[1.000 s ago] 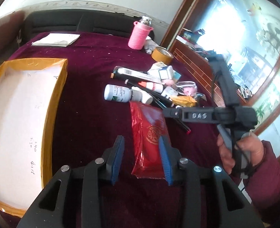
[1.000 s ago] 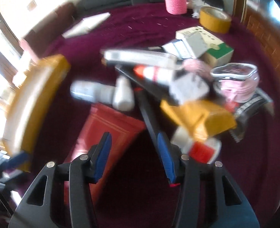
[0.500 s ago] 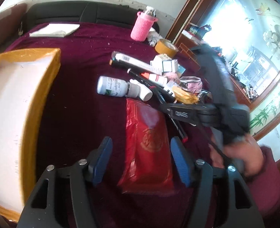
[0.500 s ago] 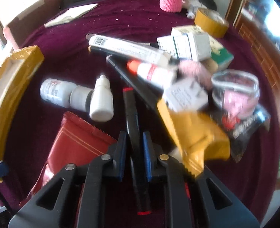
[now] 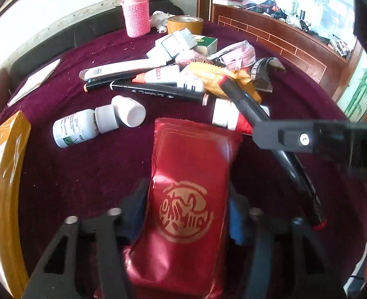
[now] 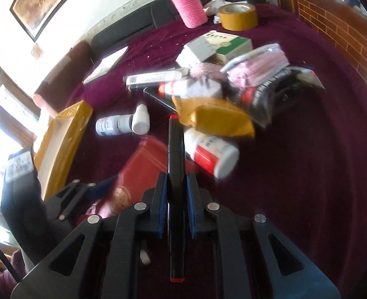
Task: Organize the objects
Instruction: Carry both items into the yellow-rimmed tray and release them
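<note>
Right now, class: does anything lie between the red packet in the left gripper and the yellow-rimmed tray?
Nothing visible does. The red packet sits between the left gripper's pads; bare maroon cloth runs to the tray. The white bottles lie farther back.

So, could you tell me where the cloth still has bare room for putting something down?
Bare cloth lies between the yellow-rimmed tray and the red pouch, below the white bottle, and right of the black packet. The pile around the markers is crowded.
</note>
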Motion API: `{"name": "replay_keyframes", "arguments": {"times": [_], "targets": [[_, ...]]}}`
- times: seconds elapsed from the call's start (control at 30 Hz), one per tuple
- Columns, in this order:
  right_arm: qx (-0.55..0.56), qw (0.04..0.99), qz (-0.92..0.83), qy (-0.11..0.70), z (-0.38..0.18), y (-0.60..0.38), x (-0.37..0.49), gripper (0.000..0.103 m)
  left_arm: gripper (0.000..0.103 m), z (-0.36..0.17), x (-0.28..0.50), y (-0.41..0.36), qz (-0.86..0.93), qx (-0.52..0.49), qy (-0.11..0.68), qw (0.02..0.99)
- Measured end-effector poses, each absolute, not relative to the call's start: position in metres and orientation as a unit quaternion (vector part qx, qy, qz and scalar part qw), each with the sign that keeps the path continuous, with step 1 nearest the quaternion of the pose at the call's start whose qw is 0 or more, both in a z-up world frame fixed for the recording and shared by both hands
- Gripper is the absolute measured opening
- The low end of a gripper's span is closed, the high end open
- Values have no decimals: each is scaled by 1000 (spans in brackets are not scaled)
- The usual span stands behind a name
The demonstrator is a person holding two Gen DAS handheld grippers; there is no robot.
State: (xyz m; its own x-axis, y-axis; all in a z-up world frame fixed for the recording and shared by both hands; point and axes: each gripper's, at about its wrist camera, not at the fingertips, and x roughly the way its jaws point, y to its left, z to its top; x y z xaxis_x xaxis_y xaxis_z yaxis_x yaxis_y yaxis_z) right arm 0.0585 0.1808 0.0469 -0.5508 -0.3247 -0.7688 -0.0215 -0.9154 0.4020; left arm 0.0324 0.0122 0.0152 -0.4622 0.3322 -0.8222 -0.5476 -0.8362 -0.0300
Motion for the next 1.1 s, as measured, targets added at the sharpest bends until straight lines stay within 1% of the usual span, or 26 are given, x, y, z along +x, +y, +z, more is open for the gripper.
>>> {"name": "replay_keyframes", "arguments": {"times": [0.07,0.13,0.23,0.33,0.47,0.6,0.73,0.8,0.9,1.0,1.1], "targets": [[464,87,-861,-190,43,177,54,12,38,18,31,1,845,-453,89,269],[463,90,-860,-193,43,178,57,12,36,22,31,-8,844,-455,64,277],[456,106,-859,-208,46,180,62,12,36,32,38,-27,851,-445,27,277],[447,128,-860,-212,53,173,63,12,36,53,46,-54,865,-419,-12,275],[441,164,-857,-211,67,151,60,12,36,86,55,-95,887,-379,-44,260],[442,216,-845,-209,84,115,47,12,36,117,47,-150,901,-366,-65,223],[460,283,-809,-233,94,60,12,13,37,130,18,-208,908,-380,-61,168],[471,305,-792,-240,95,24,-11,13,37,128,-4,-232,909,-387,-54,143],[492,314,-772,-252,89,-22,-44,13,37,110,-46,-266,898,-419,-70,118],[514,281,-774,-241,71,-68,-84,13,37,87,-79,-285,887,-443,-86,103],[537,245,-772,-237,48,-91,-114,13,37,63,-99,-299,877,-457,-103,107]]}}
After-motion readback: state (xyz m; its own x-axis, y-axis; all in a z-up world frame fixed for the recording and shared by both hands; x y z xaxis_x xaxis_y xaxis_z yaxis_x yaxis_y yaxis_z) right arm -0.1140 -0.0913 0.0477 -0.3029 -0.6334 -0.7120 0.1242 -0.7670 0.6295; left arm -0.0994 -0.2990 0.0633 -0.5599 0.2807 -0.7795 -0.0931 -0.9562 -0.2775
